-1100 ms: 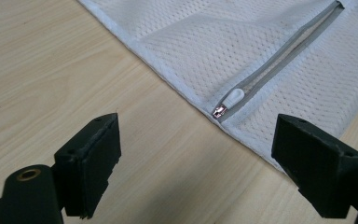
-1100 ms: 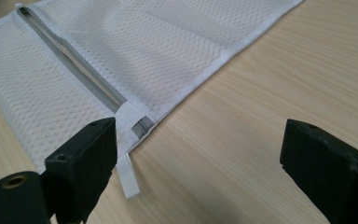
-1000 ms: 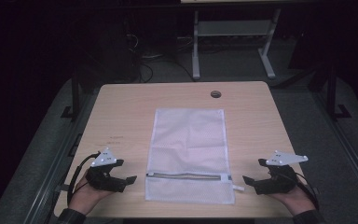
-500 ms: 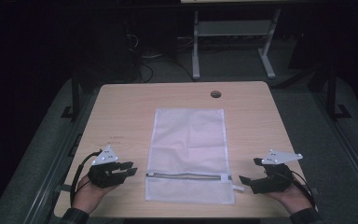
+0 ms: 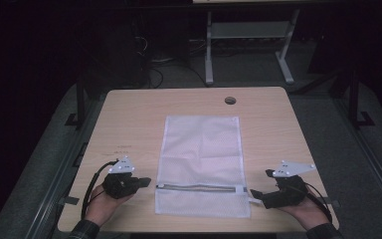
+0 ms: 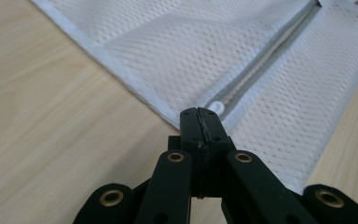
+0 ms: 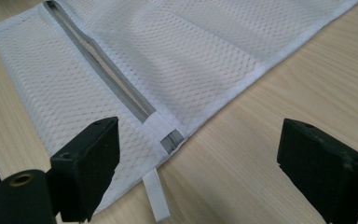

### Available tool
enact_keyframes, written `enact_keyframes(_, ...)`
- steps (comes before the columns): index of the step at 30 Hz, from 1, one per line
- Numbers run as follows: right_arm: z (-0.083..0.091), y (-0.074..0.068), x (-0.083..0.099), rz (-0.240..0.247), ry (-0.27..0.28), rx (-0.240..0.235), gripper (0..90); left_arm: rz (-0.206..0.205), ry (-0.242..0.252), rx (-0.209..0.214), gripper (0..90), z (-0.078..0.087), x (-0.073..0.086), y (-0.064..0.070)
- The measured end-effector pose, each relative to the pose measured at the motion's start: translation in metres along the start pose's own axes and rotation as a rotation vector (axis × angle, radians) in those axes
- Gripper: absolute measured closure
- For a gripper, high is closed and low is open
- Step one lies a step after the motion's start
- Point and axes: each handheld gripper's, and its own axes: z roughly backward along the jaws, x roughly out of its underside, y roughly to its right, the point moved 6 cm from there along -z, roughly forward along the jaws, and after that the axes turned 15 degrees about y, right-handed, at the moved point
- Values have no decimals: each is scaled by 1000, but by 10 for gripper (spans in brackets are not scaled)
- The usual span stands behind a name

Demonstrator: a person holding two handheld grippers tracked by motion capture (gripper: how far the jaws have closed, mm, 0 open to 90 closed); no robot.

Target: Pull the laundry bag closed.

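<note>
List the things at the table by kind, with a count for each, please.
Mesh bag with zipper: 1
Grippers: 2, left gripper and right gripper
Table: 1
Total: 4

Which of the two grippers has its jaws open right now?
The right gripper, jaws spread wide by the mesh bag's pull tab. The left gripper has its jaws pressed together at the bag's opposite edge.

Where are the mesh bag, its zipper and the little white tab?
mesh bag (image 5: pixel 201 144), high view, upper mesh panel.
zipper (image 7: pixel 114 81), right gripper view, grey teeth mid-run.
white tab (image 7: pixel 156 195), right gripper view, strip's middle.
</note>
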Motion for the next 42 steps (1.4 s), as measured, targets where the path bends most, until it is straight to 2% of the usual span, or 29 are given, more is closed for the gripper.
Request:
enact_keyframes(5, -3, -2, -1, 1, -3, -10, 125, 0, -34, 37, 900, -9, 6, 8)
enact_keyframes(12, -8, -6, -7, 8, 4, -23, 127, -7, -69, 60, 900, -17, 14, 13)
enact_keyframes(18, -21, -15, -18, 28, 13, -62, 134, -17, -97, 78, 900, -22, 19, 15)
enact_keyframes(21, -35, -27, -26, 47, 11, -118, 139, -27, -107, 82, 900, -24, 20, 16)
enact_keyframes(24, -41, -33, -29, 58, 4, -144, 145, -36, -116, 83, 900, -24, 21, 17)
enact_keyframes(27, -58, -49, -40, 76, -5, -218, 221, -40, -114, 83, 900, -24, 22, 17)
enact_keyframes(28, -58, -49, -40, 76, -5, -218, 221, -43, -114, 83, 900, -24, 22, 17)
enact_keyframes(29, -67, -57, -45, 81, -8, -257, 254, -45, -113, 84, 900, -24, 22, 17)
enact_keyframes(31, -76, -64, -50, 94, -23, -286, 284, -44, -110, 83, 900, -24, 22, 17)
enact_keyframes(33, -79, -68, -51, 100, -27, -297, 295, -45, -110, 82, 900, -24, 22, 17)
enact_keyframes(35, -93, -79, -59, 116, -30, -332, 328, -49, -110, 83, 900, -24, 22, 17)
enact_keyframes(38, -102, -85, -65, 121, -26, -354, 349, -49, -105, 80, 900, -24, 21, 17)
enact_keyframes(39, -108, -90, -69, 129, -27, -365, 375, -41, -79, 82, 900, -21, 18, 16)
enact_keyframes(40, -108, -90, -69, 129, -27, -365, 375, -41, -79, 82, 900, -21, 18, 16)
enact_keyframes(42, -116, -95, -73, 135, -24, -383, 397, -33, -48, 74, 900, -16, 13, 14)
